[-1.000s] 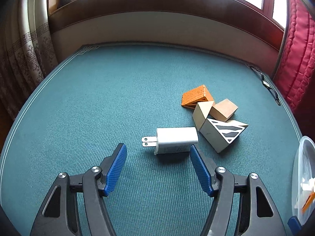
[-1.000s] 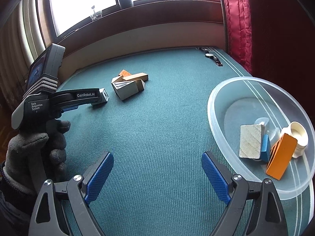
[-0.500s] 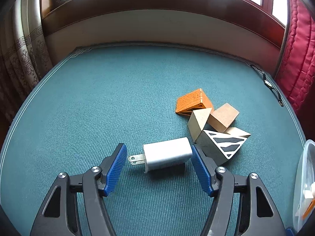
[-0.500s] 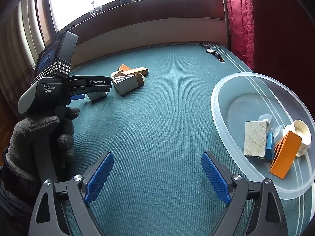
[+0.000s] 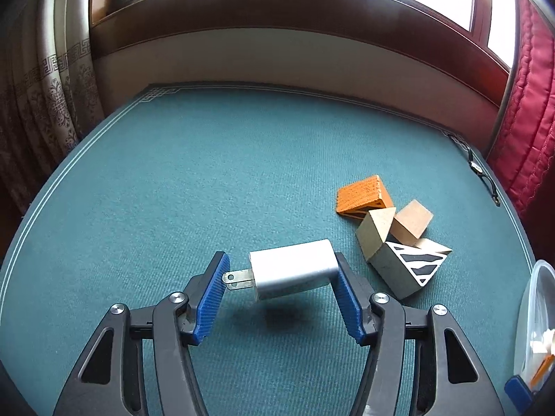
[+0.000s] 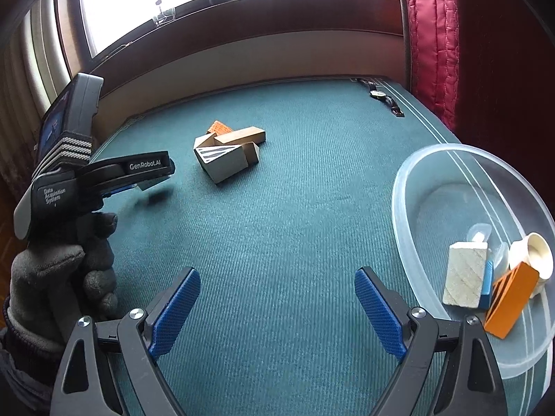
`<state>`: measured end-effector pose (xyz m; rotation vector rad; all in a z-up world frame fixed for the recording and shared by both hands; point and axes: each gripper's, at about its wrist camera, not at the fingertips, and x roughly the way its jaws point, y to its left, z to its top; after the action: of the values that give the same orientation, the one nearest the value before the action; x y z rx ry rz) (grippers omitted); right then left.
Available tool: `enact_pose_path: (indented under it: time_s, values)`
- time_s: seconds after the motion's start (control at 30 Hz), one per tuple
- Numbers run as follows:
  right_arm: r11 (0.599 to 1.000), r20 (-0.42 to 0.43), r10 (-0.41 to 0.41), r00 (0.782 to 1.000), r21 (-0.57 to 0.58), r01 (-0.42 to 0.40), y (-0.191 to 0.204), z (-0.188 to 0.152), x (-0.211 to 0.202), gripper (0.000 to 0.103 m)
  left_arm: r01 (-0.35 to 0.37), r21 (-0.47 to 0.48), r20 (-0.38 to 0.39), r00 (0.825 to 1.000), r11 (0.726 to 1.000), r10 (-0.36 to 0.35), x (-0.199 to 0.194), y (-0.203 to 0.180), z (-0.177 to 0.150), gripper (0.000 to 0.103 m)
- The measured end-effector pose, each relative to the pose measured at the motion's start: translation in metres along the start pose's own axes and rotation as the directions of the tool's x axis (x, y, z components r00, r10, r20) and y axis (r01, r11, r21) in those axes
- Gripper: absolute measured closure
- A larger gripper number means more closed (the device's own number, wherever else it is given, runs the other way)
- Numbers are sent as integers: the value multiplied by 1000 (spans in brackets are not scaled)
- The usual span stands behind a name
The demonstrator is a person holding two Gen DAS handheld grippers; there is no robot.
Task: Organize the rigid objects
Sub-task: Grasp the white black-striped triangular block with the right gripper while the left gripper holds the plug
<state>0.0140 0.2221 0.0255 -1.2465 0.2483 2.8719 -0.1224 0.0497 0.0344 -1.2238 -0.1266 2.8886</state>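
My left gripper (image 5: 282,279) is shut on a white wall charger (image 5: 293,268), pinched end to end with its prongs against the left pad, and holds it lifted above its shadow on the green cloth. A pile of blocks lies to its right: an orange wedge (image 5: 362,197), a plain wooden block (image 5: 412,222) and a zebra-striped wedge (image 5: 406,270). The right wrist view shows the pile (image 6: 227,152) too. My right gripper (image 6: 277,298) is open and empty over bare cloth, left of a clear plastic bowl (image 6: 430,170).
The bowl holds a pale wooden block (image 6: 464,274), an orange piece (image 6: 510,300) and a cream cup (image 6: 532,253). A wristwatch (image 6: 383,98) lies at the table's far right corner. Red curtain on the right, wall and window ledge behind the table.
My left gripper closed in around the charger, shut on it and lifted it off the cloth. The right gripper stayed open and hardly moved.
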Motion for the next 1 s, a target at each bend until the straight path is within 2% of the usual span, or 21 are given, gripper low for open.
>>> enact_pose_path:
  time_s: [0.2,0.3,0.47,0.7,1.0]
  values:
    - [999,-44,39,998,22,-38,17,24,32,10,-50,-25,36,998,998,51,-8,19,4,43]
    - [999,-56,31,998,21,-30,24,34,49,10,-61,-41,41,997,997,63,-10,28,5,43]
    - [1000,-66,22,998,19,-21,31,51,72,10,-51,-61,30,998,997,52,-8,34,6,43]
    - [999,-72,51,996,-16,-52,42,70,89,10,-47,-90,18,999,995,49,-4,43,7,43]
    - [992,-81,101,992,-63,-107,59,75,98,12,-53,-123,2,999,991,54,2,53,8,43]
